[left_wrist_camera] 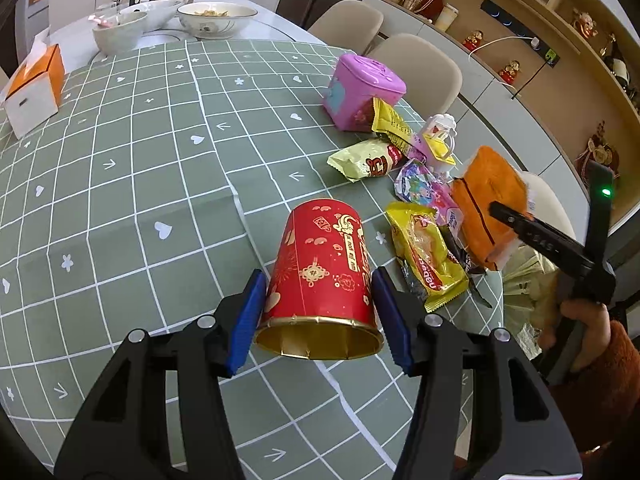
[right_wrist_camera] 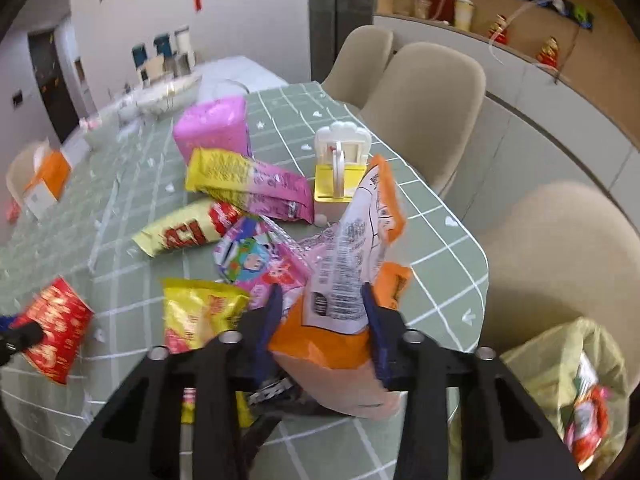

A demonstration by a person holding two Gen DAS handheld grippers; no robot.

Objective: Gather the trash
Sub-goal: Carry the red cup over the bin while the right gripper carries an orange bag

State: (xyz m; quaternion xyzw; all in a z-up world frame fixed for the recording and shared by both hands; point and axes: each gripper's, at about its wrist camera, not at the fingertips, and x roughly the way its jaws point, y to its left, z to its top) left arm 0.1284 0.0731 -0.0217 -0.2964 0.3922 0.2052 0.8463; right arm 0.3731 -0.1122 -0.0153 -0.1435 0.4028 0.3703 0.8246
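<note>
Right of wrapper pile (right_wrist_camera: 248, 216), past tabletop (right_wrist_camera: 440, 248) edge: green trash bag (right_wrist_camera: 560, 364), below my right claw (right_wrist_camera: 324, 316). That claw clenched on orange packet (right_wrist_camera: 340, 344), long axis upright. Left claw (left_wrist_camera: 320, 312) grasping red paper cup (left_wrist_camera: 320, 264), lying on side, farther from bag.

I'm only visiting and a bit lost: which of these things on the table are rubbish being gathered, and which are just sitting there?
Part of the job:
- red paper cup, gripped by the left gripper
- orange packet, gripped by the right gripper
- yellow snack bag
- green bin bag beside the table

Just lying about:
- pink tin
- tissue box
- bowls
- chairs
</note>
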